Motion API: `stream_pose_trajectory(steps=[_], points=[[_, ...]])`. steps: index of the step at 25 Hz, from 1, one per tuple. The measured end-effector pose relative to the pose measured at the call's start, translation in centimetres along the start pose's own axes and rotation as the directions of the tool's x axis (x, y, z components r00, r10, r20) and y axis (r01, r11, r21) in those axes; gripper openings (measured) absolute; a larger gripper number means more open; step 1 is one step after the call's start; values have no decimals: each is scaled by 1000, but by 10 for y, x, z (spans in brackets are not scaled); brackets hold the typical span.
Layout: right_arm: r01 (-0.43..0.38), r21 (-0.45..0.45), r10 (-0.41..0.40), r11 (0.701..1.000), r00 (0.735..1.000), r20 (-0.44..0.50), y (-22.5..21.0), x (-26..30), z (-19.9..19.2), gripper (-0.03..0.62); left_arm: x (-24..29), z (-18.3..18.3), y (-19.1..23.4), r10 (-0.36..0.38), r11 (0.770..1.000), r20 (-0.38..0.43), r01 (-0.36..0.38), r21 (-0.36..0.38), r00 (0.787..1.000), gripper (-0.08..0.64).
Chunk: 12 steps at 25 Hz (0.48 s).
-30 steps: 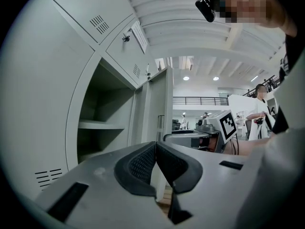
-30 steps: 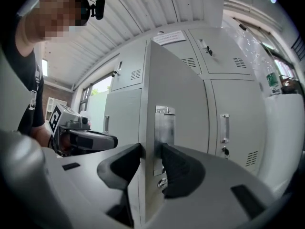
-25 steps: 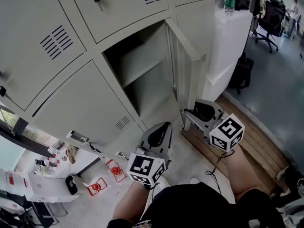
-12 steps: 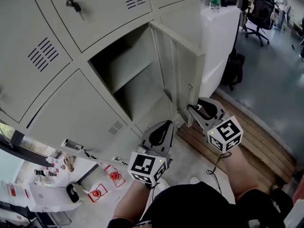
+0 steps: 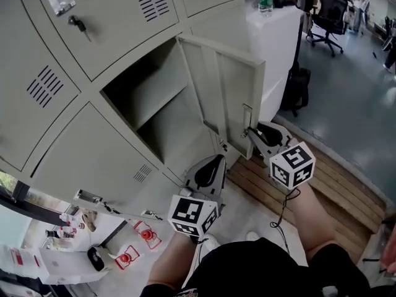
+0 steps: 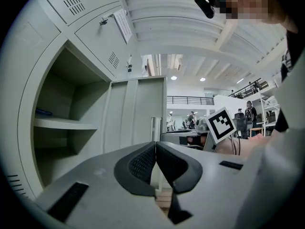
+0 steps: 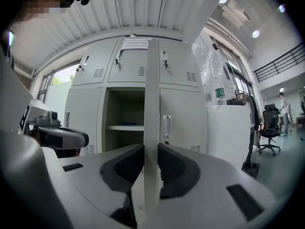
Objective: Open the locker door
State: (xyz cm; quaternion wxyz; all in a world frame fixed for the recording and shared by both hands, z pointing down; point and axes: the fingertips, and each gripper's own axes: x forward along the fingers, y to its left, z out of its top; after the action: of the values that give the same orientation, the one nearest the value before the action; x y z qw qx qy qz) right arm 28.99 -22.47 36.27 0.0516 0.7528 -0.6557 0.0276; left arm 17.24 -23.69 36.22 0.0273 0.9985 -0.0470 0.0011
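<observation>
We are closing the right gripper [image 5: 252,132] on the free edge of the locker door [image 5: 230,88], with the pads meeting both faces. The door is standing swung out from its open compartment [image 5: 154,104]. We are holding the left gripper [image 5: 215,161] nearby, jaws together and empty.

The left gripper [image 5: 215,161] is held low and close in front of the body on a bare left forearm [image 5: 166,262], pointed forward, with its jaws set fully together and nothing between them. The right gripper [image 5: 250,131] is reached further forward and to the right on the right forearm [image 5: 310,218], its marker cube uppermost. Its jaws are being closed on the free edge of the locker door [image 5: 230,88], which is seen between the pads [image 7: 175,170] with both touching it.
</observation>
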Motion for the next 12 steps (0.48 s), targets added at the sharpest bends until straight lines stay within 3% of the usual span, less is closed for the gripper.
stream_pose_trajectory(steps=[12], points=[[28,29,-27,999,1000,-3,-44,4,-1,137,34,-2,-2,10,1000,-2,-10,-11,1000,17]])
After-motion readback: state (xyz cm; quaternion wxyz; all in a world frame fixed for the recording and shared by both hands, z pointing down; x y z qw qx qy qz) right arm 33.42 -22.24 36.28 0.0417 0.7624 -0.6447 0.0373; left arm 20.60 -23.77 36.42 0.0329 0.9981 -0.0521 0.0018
